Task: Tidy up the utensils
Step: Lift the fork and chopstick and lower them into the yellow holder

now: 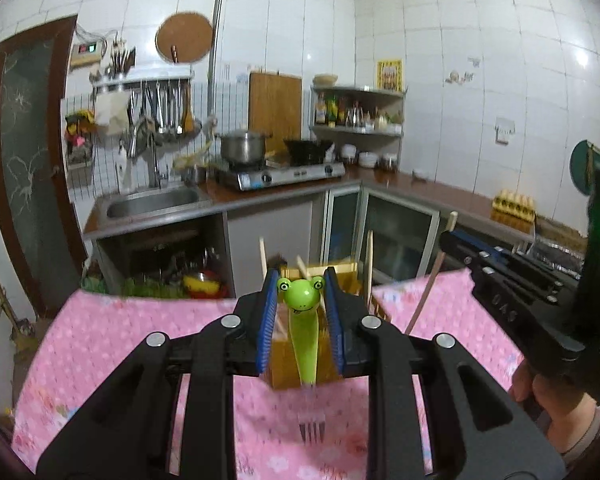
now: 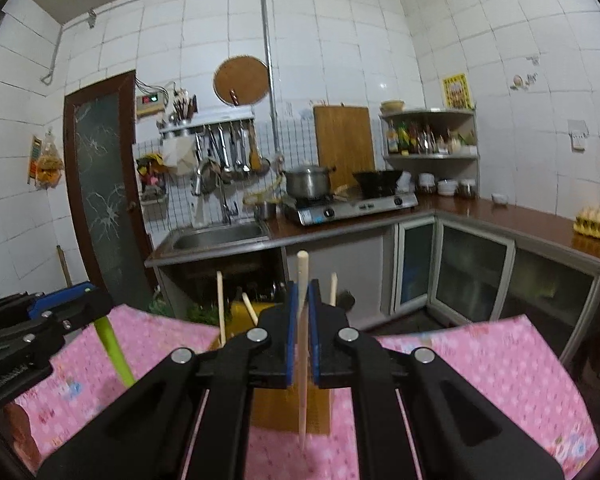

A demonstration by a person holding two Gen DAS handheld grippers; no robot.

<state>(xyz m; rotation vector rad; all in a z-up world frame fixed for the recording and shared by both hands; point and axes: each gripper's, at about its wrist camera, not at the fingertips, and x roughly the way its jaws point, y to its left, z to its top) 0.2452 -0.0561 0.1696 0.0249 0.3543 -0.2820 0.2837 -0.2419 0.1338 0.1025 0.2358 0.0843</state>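
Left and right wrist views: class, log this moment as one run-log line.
left claw: shut on green frog-headed fork | right claw: shut on pale wooden chopstick | both over yellow wooden utensil box | pink floral tablecloth

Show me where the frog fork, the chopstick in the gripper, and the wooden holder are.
frog fork [image 1: 300, 294], left wrist view, on the frog head
chopstick [image 2: 302, 276], right wrist view, on its upper end
wooden holder [image 1: 284, 364], left wrist view, on its front wall

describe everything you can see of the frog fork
The frog fork has a glossy green, plastic-looking handle topped by a smiling frog head with bulging eyes; blurred metal tines point down over the pink cloth. It hangs nearly upright, head clamped between the left gripper pads, before the wooden holder.
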